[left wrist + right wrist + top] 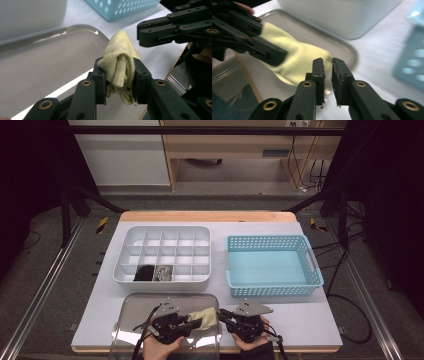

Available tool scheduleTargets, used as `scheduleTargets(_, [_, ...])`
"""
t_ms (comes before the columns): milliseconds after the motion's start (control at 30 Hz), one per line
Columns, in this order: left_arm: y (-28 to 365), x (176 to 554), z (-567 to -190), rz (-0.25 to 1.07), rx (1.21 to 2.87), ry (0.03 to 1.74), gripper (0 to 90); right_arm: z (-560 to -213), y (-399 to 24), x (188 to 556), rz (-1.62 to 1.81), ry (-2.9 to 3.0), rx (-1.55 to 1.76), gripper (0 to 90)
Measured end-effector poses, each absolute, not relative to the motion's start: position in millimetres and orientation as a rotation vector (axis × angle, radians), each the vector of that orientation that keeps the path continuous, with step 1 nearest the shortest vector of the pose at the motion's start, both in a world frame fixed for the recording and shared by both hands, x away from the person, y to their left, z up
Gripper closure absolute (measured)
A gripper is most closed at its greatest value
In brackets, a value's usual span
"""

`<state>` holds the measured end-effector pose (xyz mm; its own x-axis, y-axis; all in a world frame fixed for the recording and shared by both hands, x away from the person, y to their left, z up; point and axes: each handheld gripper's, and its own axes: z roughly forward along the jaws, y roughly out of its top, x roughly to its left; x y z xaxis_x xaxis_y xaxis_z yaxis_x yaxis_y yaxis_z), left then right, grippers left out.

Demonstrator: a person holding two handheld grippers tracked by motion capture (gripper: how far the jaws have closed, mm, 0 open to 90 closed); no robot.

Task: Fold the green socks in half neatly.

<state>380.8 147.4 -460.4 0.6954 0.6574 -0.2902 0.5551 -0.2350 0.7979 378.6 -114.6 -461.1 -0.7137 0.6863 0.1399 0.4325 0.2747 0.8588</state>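
Pale yellow knit cloth (120, 65) bunched between the jaws of the left gripper (119, 75), pads pressing it from both sides. Cloth sits over the right edge of the clear tray (150, 302), near table front. Right gripper (327, 75) just beside the cloth's far end, jaws a narrow slit apart, nothing between them. Right gripper view blurred; cloth's lower folds hidden behind the jaws.
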Motion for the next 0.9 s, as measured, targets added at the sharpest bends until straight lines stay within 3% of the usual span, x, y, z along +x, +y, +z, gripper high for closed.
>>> scheduleTargets(500, [165,383,-431,0.240,1.870,0.924,67.6,-461,-157,378,1.349,2.154,1.104,61.4])
scheduleTargets(900, [183,388,-410,0.294,1.830,0.939,67.3,-464,-179,372,1.323,2.110,1.158,57.0])
